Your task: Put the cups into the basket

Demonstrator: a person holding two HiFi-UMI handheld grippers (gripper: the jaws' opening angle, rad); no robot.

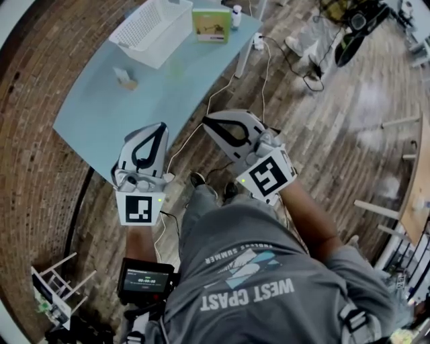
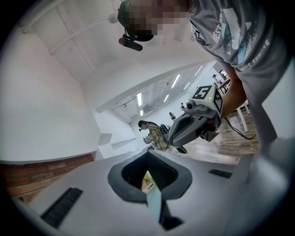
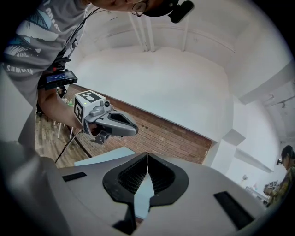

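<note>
Blue tabletop carries one small cup near the white basket, not in it. Left gripper and right gripper are held short of the edge, fingers together and empty; judged not started.

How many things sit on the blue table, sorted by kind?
basket: 1
cup: 1
green box: 1
white bottle: 1
Total: 4
</note>
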